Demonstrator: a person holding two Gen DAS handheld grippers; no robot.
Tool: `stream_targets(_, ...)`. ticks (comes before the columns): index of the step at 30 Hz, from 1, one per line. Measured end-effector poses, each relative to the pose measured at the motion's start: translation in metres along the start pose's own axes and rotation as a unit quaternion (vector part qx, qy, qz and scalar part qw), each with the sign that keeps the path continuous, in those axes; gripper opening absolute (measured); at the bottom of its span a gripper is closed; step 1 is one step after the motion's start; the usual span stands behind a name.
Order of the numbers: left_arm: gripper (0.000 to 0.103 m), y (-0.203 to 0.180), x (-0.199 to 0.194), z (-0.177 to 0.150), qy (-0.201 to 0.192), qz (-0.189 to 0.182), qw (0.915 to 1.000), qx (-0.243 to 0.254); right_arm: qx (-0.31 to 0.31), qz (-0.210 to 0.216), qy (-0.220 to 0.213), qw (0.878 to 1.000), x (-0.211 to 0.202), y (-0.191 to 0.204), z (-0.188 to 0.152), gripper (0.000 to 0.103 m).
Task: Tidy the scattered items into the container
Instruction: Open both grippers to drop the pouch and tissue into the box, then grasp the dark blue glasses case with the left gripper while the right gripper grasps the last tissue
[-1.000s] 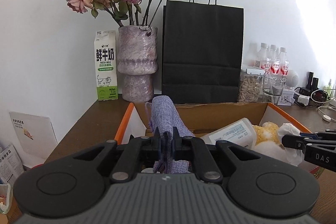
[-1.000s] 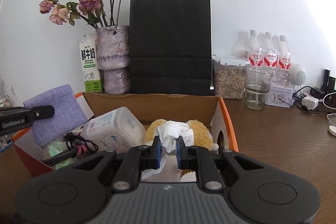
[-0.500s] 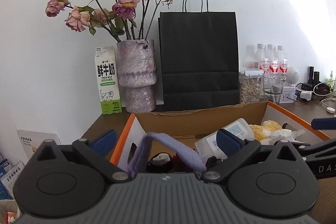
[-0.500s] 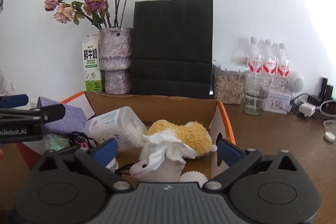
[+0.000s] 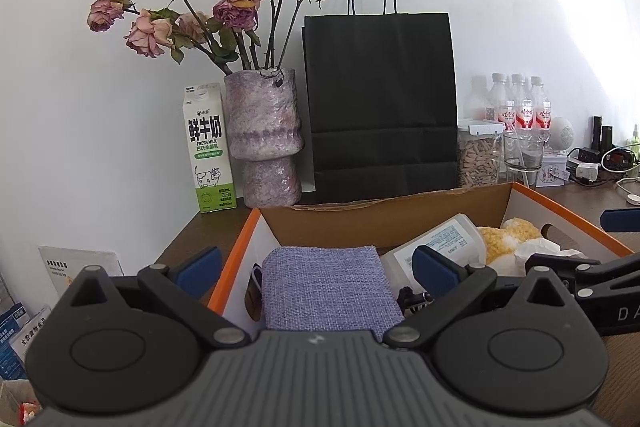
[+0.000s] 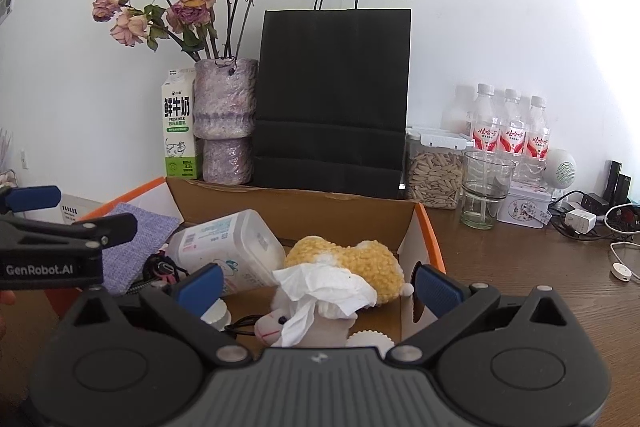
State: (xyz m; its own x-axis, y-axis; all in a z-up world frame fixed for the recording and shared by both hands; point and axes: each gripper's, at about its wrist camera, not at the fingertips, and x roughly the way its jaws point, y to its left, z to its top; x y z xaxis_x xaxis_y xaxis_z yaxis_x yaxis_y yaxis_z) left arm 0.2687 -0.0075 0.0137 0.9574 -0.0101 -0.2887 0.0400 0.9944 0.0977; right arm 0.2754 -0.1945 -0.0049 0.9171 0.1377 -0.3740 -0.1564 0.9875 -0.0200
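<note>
Both sets of fingers stand spread wide with nothing pinched: on my left gripper (image 5: 316, 269) the blue pads (image 5: 434, 269) sit to either side of the purple cloth (image 5: 328, 293), and on my right gripper (image 6: 318, 285) they flank the white tissue (image 6: 324, 287), neither pad touching. A second ago each was clenched on its item, the cloth upright in the left, the tissue bunched in the right; now both lie released inside the cardboard box (image 6: 296, 205). I take the box as my landmark. At its left end the cloth lies flat, its near edge cut off by my left gripper's body. Toward the box's right end the tissue is draped over a plush toy (image 6: 352, 261), hiding most of the toy's pale head. Between them in the box lies a white plastic tub (image 6: 228, 247), tipped on its side, and a dark tangle with a pink bit (image 6: 160, 269) that I cannot identify. Whatever sits at the box's near bottom is masked by the gripper bodies. Behind the box stand a black paper bag (image 6: 332, 99), a vase of dried roses (image 6: 224, 119) and a milk carton (image 6: 178, 127); to the box's right, a glass (image 6: 486, 187), a jar and bottles (image 6: 508, 127), their labels too small to read.
</note>
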Motion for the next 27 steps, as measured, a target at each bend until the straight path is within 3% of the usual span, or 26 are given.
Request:
stream_targets(11, 0.103, -0.005, -0.015, -0.010, 0.000, 0.008, 1.0000, 0.004, 0.004, 0.001, -0.003, 1.000, -0.014, 0.001, -0.007, 0.103)
stream_targets(27, 0.103, 0.000, -0.060, -0.025, 0.033, 0.011, 0.9994, -0.006, 0.008, 0.001, 0.001, 1.000, -0.061, -0.006, -0.033, 0.103)
